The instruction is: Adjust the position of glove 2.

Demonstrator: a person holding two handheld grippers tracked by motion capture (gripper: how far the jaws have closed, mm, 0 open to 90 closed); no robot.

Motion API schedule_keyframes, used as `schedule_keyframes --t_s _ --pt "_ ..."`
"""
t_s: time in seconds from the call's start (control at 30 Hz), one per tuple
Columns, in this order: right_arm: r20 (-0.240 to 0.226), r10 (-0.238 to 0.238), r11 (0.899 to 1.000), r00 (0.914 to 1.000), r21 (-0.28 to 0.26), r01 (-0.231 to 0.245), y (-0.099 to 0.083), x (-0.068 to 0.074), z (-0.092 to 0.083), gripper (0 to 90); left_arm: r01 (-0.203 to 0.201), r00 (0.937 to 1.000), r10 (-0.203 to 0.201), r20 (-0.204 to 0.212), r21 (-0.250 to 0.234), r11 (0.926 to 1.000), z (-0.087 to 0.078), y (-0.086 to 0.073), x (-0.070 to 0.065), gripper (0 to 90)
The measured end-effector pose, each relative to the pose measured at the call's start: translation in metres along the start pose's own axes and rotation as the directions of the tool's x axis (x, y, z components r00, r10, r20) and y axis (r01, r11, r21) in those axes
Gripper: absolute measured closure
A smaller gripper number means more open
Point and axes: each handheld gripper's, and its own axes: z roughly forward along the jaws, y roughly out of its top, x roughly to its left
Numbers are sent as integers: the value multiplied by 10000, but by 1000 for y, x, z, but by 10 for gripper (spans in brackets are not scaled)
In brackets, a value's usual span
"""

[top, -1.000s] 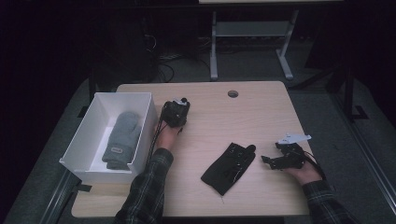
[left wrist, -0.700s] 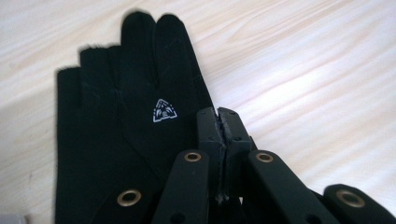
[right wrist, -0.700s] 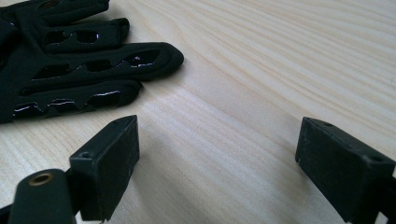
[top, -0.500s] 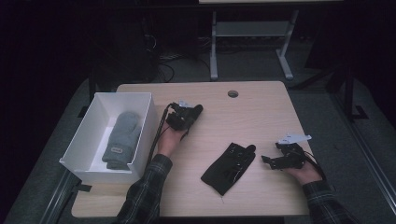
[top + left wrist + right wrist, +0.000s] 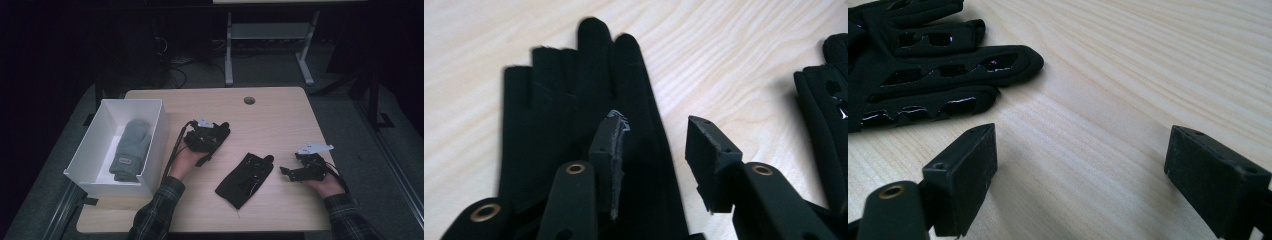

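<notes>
A black glove (image 5: 574, 100) lies flat on the light wood table, fingers pointing away, right under my left gripper (image 5: 656, 132). Its jaws have just been opening; one jaw hovers over the glove's palm and the pads press on nothing. In the high view the left gripper (image 5: 212, 135) is left of the table's middle. A second black glove (image 5: 246, 179) with shiny patches lies nearer the front edge, and its fingers (image 5: 933, 65) reach toward my right gripper (image 5: 1083, 150). The right gripper (image 5: 290, 172) rests low over bare wood, wide open with nothing between its jaws.
A white open box (image 5: 152, 150) stands at the table's left edge with a grey mitten (image 5: 131, 147) inside. A round cable hole (image 5: 249, 100) sits near the far edge. A metal stand's legs (image 5: 230, 55) rise behind the table.
My left hand has moved right, away from the white box, and a little toward the person. Its jaws have opened over the black glove. The right hand has stayed still.
</notes>
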Motion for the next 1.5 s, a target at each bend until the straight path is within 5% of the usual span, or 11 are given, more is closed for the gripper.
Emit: schedule_keyframes --t_s 0.17,0.33,0.57,0.7,0.9,1.2,1.5 --pt "2 6 10000 10000 4 -6 0 0 0 131 9 9989 -11 -476 -47 10000 3 3 17 482" --pt "2 9 10000 10000 4 -9 0 0 0 131 485 9976 -479 -495 127 9987 15 0 30 462" --pt "15 9 10000 10000 -2 -9 0 0 0 131 499 9978 -486 -448 305 9983 27 -5 34 394" --pt "19 10 10000 10000 -3 -10 0 0 0 132 455 9983 -445 -377 245 9987 28 -6 33 464" --pt "29 14 10000 10000 -7 -14 0 0 0 132 264 9996 -267 125 297 9992 28 -5 31 743" --pt "33 22 10000 10000 -9 -22 0 0 0 133 689 9939 -710 844 265 9973 14 1 36 767" --pt "33 25 10000 10000 -7 -25 0 0 0 133 870 9878 -862 1294 -11 9962 -12 11 22 766"
